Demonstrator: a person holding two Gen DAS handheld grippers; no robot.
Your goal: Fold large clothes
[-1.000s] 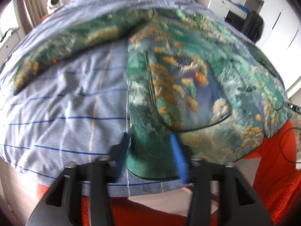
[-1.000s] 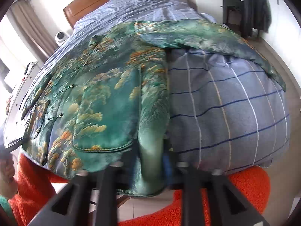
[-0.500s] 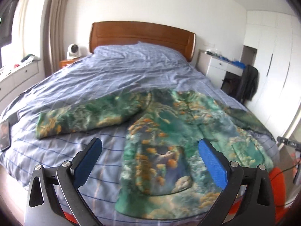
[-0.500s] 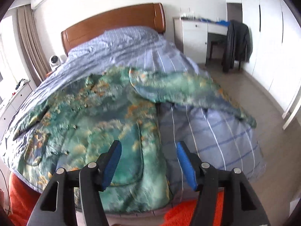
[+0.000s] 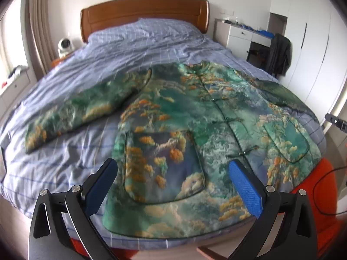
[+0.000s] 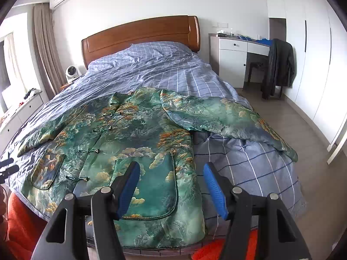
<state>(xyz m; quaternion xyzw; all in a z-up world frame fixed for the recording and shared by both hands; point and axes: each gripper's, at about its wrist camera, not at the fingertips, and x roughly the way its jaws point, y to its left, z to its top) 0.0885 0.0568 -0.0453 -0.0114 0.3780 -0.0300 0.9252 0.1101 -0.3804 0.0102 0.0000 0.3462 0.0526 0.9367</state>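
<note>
A green padded jacket [image 5: 184, 112] with an orange and gold cloud print lies face up on the bed [image 5: 141, 43], buttoned, hem toward me. Both sleeves are spread to the sides. My left gripper [image 5: 173, 163] hovers above the hem by the jacket's pocket [image 5: 162, 164], jaws wide open with nothing between them. In the right wrist view the jacket [image 6: 134, 130] fills the near part of the bed [image 6: 162, 65], and its sleeve [image 6: 227, 117] runs off to the right. My right gripper [image 6: 171, 165] is open and empty above the hem's right corner.
A wooden headboard [image 6: 141, 34] closes the far end. A white desk [image 6: 234, 54] and a chair with a dark coat [image 6: 279, 65] stand at the right, beside white wardrobe doors [image 6: 314, 65]. An orange rug [image 5: 314, 195] lies at the bed's foot. A small fan [image 5: 65, 45] sits at far left.
Both grippers held the jacket's bottom hem a second ago. They have let go, opened, and risen back from the bed, so more of the room shows.
</note>
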